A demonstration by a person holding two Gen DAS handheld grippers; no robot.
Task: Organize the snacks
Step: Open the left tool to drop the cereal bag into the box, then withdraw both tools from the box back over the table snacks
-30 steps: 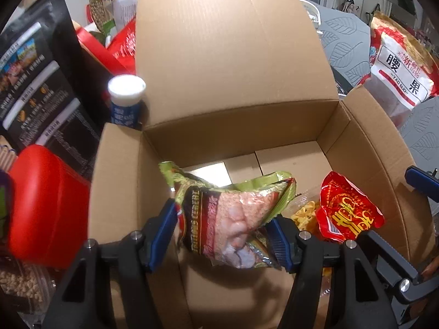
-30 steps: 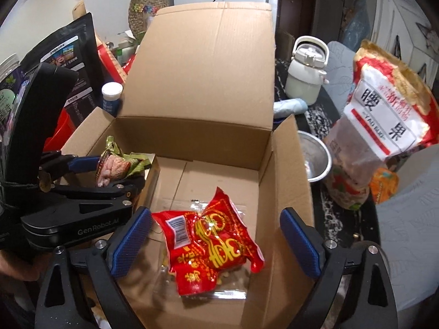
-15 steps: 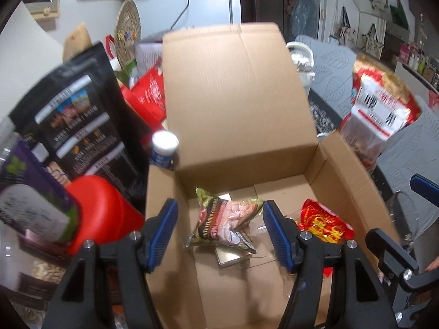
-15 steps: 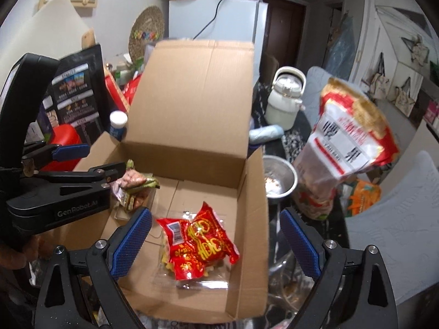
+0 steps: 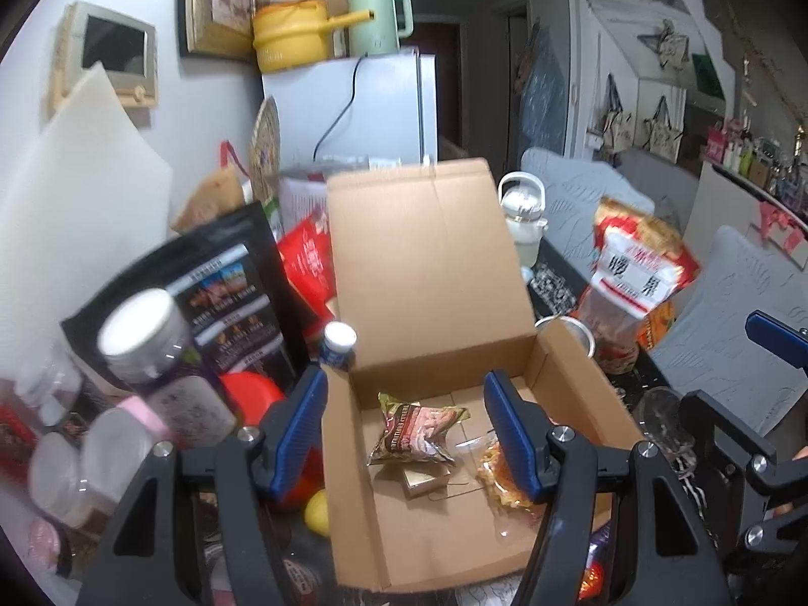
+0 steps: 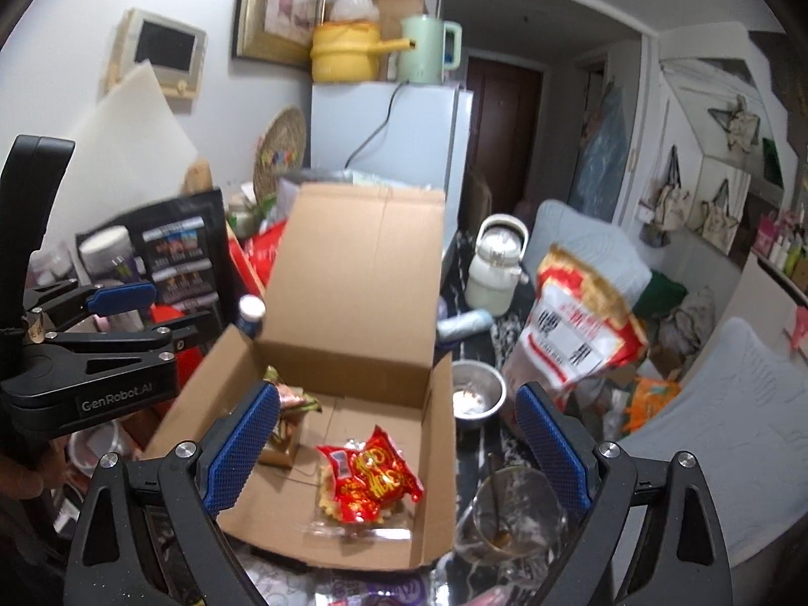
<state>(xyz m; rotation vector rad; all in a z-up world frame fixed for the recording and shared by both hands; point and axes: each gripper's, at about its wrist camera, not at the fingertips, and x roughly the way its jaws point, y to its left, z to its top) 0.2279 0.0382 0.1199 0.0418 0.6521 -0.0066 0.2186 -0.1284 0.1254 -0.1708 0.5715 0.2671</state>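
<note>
The left gripper (image 5: 404,429) hangs released over the cardboard box (image 5: 429,262), jaws spread wide with nothing between them, and the right gripper (image 6: 399,447) is likewise released and empty, low centre in its own frame. In the box lie the green snack packet (image 5: 416,426), resting on a small gold-coloured carton (its make is too blurred to read), and to its right the red snack packet (image 6: 371,474) on a clear wrapper. The drop-off step looks finished, so the next pick probably lies outside the box: the big cashew bag (image 6: 581,323) stands at right of centre, beside the steel bowl (image 6: 477,391). To do it well, lift either claw straight up past the box walls before swinging sideways, since the raised lid blocks the far side and the side flaps sit just beside the blue pads. Open room is scarce: jars (image 5: 141,333) and a black pouch (image 5: 227,293) crowd the left edge, a glass (image 6: 510,515) stands lower right, close to the right claw.
</note>
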